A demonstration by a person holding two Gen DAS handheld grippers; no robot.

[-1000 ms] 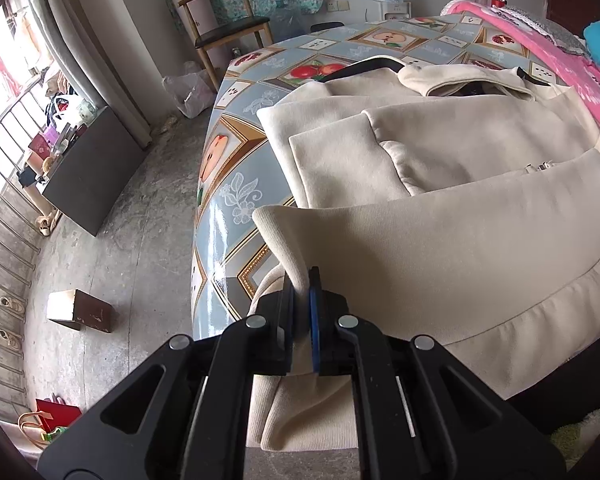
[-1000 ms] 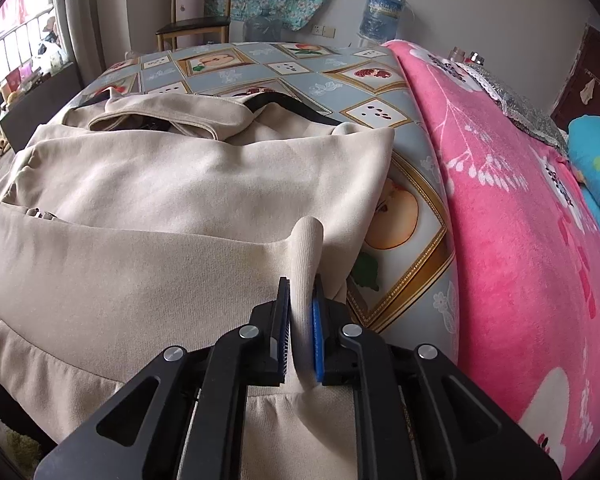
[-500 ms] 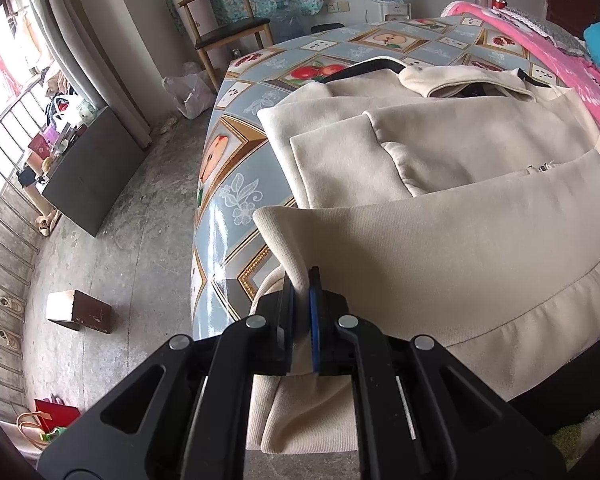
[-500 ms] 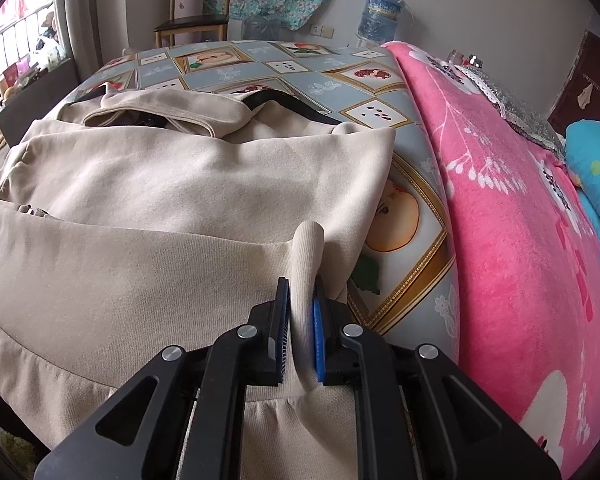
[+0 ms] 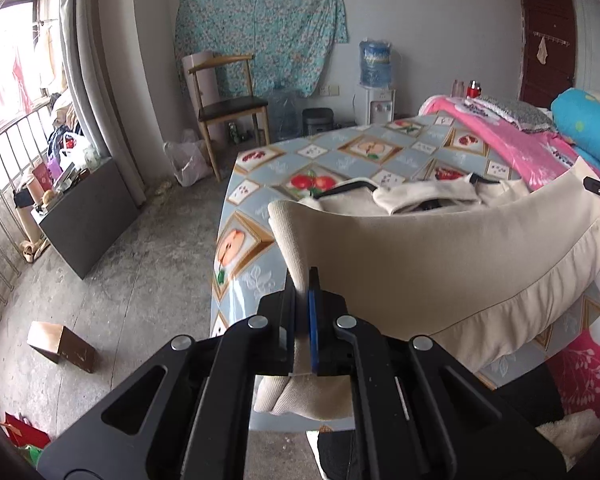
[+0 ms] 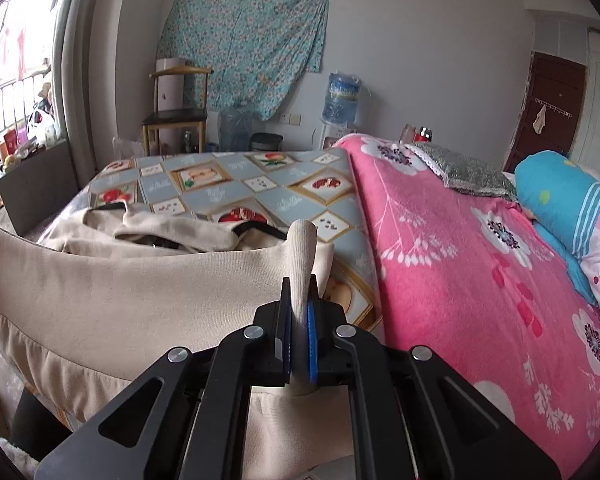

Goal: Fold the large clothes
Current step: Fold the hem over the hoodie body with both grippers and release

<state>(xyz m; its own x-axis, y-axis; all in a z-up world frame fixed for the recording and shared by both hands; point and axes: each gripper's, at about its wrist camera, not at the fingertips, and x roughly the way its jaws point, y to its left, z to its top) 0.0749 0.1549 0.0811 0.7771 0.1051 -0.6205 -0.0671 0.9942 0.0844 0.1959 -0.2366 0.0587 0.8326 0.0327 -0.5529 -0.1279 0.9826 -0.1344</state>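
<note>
A large cream sweatshirt (image 5: 440,256) lies on a table covered with a fruit-patterned cloth (image 5: 340,160). Its ribbed hem is raised off the table and stretches between both grippers like a band. My left gripper (image 5: 302,280) is shut on the hem's left corner. My right gripper (image 6: 300,288) is shut on the hem's right corner, and the same sweatshirt (image 6: 120,288) fills the left of that view. The collar and upper body (image 6: 172,232) still rest flat on the fruit-patterned cloth (image 6: 240,184) beyond the raised hem.
A pink flowered blanket (image 6: 480,260) and a blue pillow (image 6: 560,192) lie right of the table. A wooden chair (image 5: 228,104), a water dispenser (image 5: 374,92) and a dark cabinet (image 5: 84,216) stand further off. A small cardboard box (image 5: 60,346) sits on the concrete floor.
Both grippers have risen and tilted up, lifting the hem off the table. The views now take in the far wall and room instead of looking down on the garment.
</note>
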